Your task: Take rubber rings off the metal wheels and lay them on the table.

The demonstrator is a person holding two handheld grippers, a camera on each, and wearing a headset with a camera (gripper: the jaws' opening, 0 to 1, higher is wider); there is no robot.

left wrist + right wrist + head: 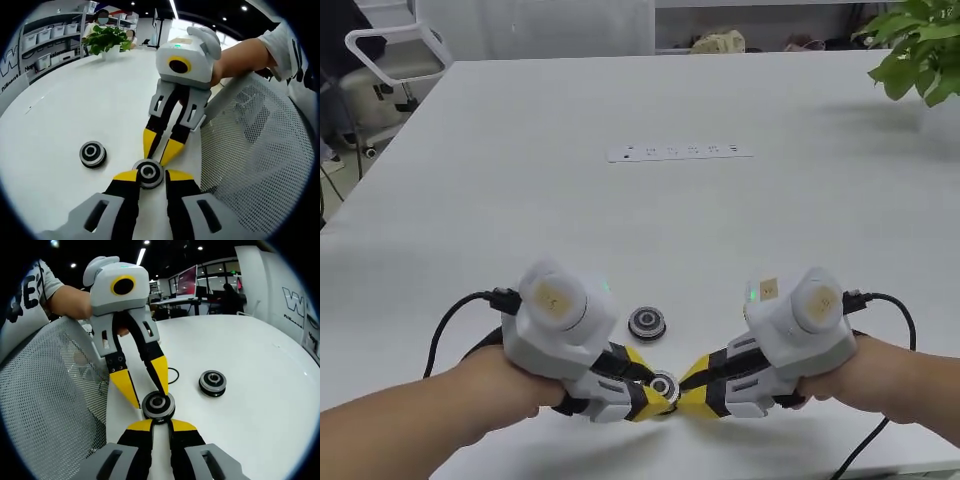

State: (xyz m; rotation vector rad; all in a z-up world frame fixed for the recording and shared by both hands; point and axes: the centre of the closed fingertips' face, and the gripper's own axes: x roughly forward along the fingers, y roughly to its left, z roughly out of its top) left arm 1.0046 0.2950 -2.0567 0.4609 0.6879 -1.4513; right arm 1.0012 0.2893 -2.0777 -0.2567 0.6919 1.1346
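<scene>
I had the left gripper [148, 176] clamped on the small round metal wheel [148, 171] at the white bench's [620, 220] near edge, steadying it. The right gripper's [159, 156] narrow jaws met its black rubber ring [138, 168], though whether they pinched it I couldn't tell.

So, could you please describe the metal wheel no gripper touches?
On the white table, the left gripper and right gripper meet. Just beyond lies a round metal wheel ringed in black rubber; unlike its twin between their tips, it sits alone.
</scene>
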